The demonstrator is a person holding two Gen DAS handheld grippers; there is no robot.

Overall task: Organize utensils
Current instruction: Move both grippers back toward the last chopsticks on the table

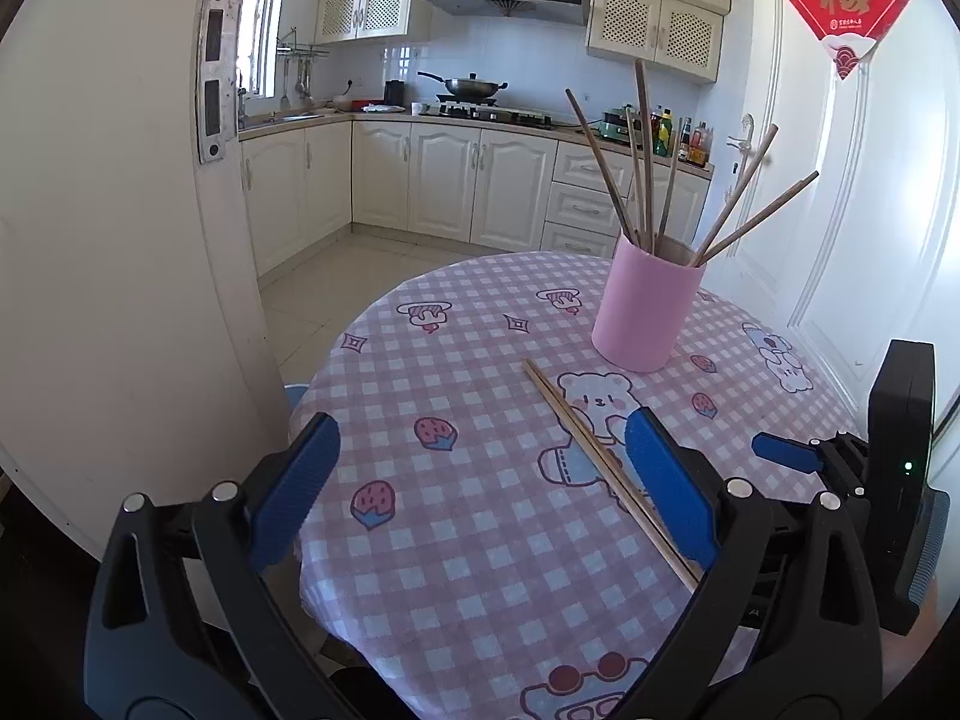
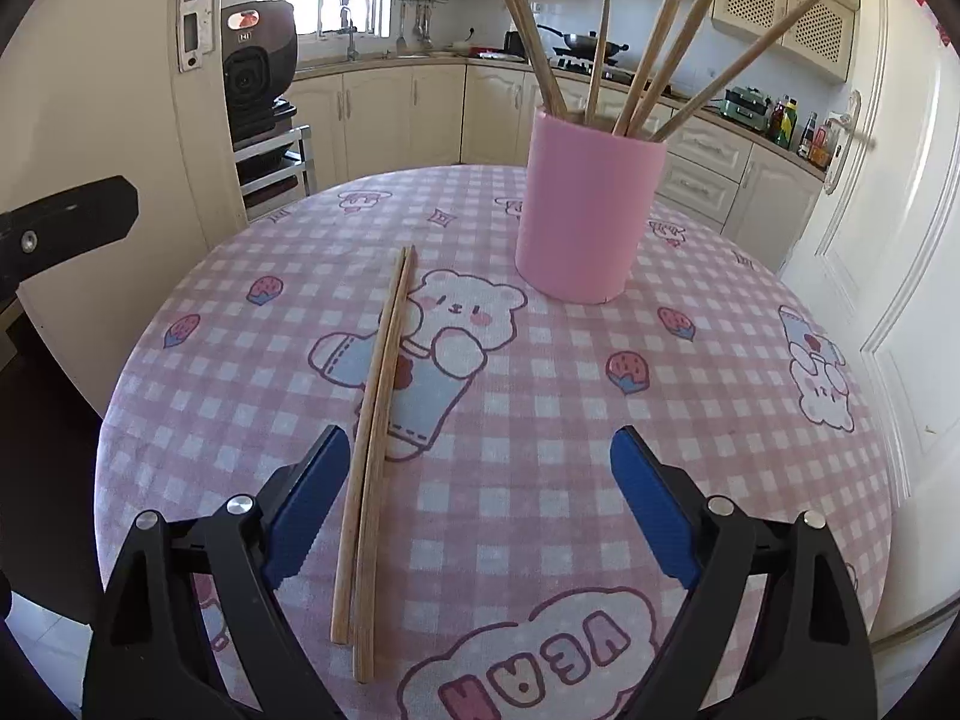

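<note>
Holding my right gripper [image 2: 480,504] wide open with nothing in it, I point it at the two chopsticks [image 2: 375,420] lying side by side on the table [image 2: 750,480], running from its near edge toward the middle. They belong in the pink cup [image 2: 585,216] near the far edge, where others stand. My left gripper [image 1: 480,486] is open and empty too.
</note>
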